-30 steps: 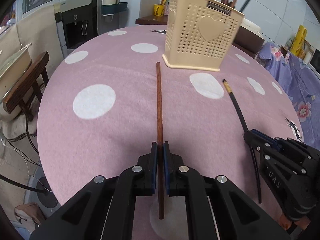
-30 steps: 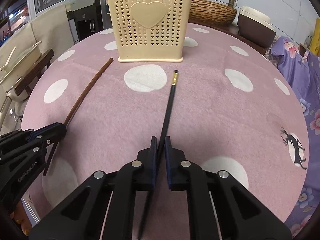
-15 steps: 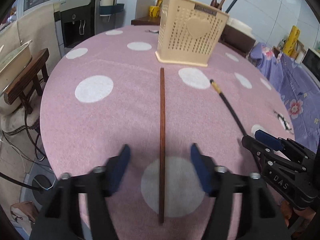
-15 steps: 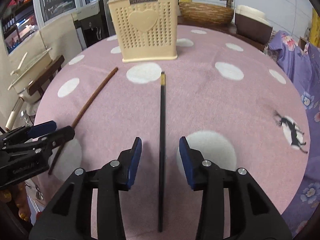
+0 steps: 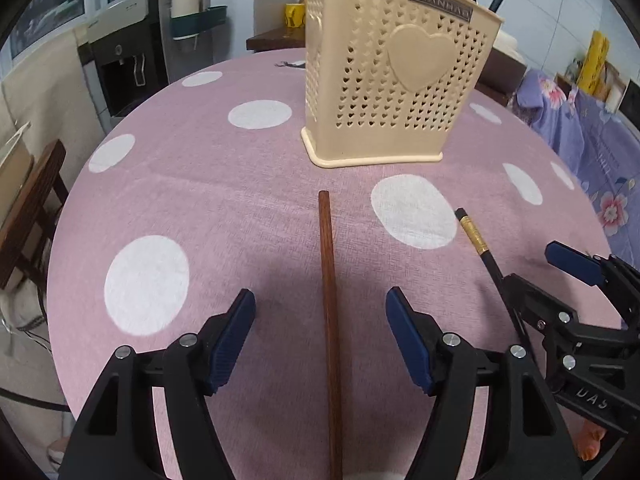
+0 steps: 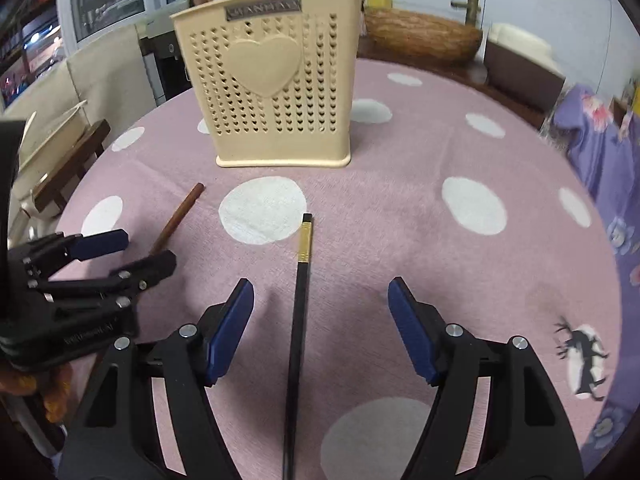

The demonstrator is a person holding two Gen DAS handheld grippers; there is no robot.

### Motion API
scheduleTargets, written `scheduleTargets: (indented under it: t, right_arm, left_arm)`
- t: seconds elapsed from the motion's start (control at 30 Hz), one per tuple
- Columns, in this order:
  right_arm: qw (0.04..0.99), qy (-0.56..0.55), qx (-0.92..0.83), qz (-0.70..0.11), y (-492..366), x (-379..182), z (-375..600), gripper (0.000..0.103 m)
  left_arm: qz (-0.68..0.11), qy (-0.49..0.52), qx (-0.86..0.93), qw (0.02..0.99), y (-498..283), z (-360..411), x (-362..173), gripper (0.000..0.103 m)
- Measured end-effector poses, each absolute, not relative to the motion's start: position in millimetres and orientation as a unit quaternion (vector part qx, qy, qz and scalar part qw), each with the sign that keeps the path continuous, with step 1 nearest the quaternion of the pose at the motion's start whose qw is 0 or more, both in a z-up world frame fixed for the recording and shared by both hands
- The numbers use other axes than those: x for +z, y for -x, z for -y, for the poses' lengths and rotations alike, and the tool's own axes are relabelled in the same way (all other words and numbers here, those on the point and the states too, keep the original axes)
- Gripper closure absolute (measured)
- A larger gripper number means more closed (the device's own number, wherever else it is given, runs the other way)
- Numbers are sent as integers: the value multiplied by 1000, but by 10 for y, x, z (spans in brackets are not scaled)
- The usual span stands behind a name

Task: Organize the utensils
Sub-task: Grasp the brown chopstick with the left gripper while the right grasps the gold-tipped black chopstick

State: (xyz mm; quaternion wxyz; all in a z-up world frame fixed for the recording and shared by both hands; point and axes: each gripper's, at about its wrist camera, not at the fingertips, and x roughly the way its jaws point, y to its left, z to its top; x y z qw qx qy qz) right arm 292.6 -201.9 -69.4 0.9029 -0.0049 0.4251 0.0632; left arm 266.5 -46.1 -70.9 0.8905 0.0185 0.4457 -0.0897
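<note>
Both tools have let go since a second ago: left tool (image 5: 320, 340) and right tool (image 6: 320, 332) went from clamped to jaws spread wide, each straddling its stick. Brown chopstick (image 5: 329, 320) and black chopstick (image 6: 298, 328) lie flat on the pink dotted table (image 5: 200, 184), mid-table, tips toward the cream holder (image 6: 276, 92) near the far edge. Neither is in the holder, so likely a regrasp comes next. Holder plate reads "JIANHAO"; right tool body shows "DAS".
</note>
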Motion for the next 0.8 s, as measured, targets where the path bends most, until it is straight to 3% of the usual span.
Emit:
scheduleTargets:
  t: [0.2,0.5,0.67,0.8]
  right_arm:
    - [897,7,60,-437,-3064,-799,2023,57]
    - [901,22,55,-431,-3139,-846,2000,71]
    - [902,33,59,-426,-3185,-845,1968,82]
    - [903,37,66,-423,-3193,-846,1922,94]
  left_arm:
    - [-443,-32,-78,893,-2717,487,-713,35]
    - [-434,-47,-64,897,-2813,502,-730,35]
    - [-433,-43,-58,899,-2882,494,-708,45]
    - [-430,-42,-51,900,-2901,491,-690,66]
